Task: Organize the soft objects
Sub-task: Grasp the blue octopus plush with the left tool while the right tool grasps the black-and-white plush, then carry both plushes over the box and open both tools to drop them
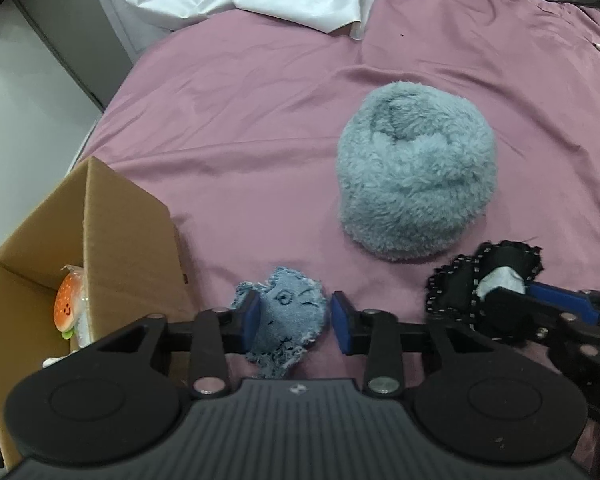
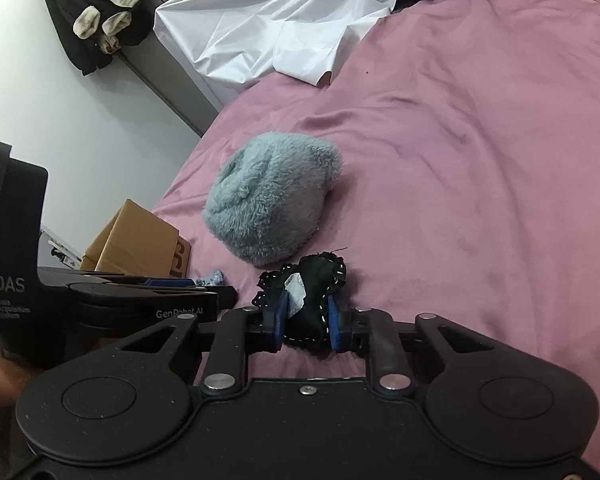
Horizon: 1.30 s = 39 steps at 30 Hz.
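My left gripper [image 1: 292,320] straddles the frayed denim scrap [image 1: 284,316], pads not yet pinching. My right gripper [image 2: 306,318] is clamped on the black lace piece [image 2: 316,280]. Cardboard box [image 1: 128,240] at nine o'clock, fluffy blue hat [image 1: 416,176] at one, open pink bedsheet [image 1: 260,112] beyond.

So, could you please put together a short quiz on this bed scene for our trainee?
1. True or false: the fluffy pale-blue hat sits inside the brown cardboard box.
2. What does the right gripper hold: A) the frayed blue denim patch, B) the black lace-trimmed fabric piece, C) the crumpled white sheet?
3. Which object lies between the left gripper fingers?

Key
1. False: it lies on the pink bedsheet, beside the box.
2. B.
3. The denim patch; the right pad is not yet touching it.
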Motion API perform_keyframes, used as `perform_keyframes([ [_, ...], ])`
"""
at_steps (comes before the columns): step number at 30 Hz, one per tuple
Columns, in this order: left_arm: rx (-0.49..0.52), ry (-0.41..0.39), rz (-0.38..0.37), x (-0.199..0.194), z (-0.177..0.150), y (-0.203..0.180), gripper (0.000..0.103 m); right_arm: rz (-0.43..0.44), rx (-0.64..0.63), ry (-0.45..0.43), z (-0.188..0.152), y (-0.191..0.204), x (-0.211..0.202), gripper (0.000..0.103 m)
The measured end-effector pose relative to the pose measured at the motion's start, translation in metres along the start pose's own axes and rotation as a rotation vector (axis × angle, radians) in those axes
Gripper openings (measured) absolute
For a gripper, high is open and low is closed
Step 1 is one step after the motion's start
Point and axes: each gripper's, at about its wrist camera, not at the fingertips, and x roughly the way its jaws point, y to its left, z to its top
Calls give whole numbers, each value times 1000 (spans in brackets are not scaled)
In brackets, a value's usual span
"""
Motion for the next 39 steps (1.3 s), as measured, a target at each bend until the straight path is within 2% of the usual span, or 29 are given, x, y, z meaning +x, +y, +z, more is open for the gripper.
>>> perform_keyframes([
  [2, -12, -12, -6, -3, -1, 2, 25, -11, 1, -6, 0, 0, -3, 20],
  [4, 1, -36, -9, -8, -2, 2, 17, -18, 10, -9, -1, -1, -6, 20],
  [13, -82, -100, -93, -37, -10, 23, 9, -18, 39, -43, -2, 7, -28, 20],
  [15, -97, -119, -110, -44, -13, 26, 8, -15, 82, -50, -1, 7, -33, 20],
  [19, -114, -151, -140, -55, -18, 33, 7, -38, 38, -71, -1, 24, -41, 20],
  [31, -251, -285, -231, -99, -32, 75, 6, -62, -42, -115, -2, 74, -56, 20],
  [39, -329, -329, -276, -111, -45, 100, 6, -85, -111, -128, -4, 107, -58, 20],
])
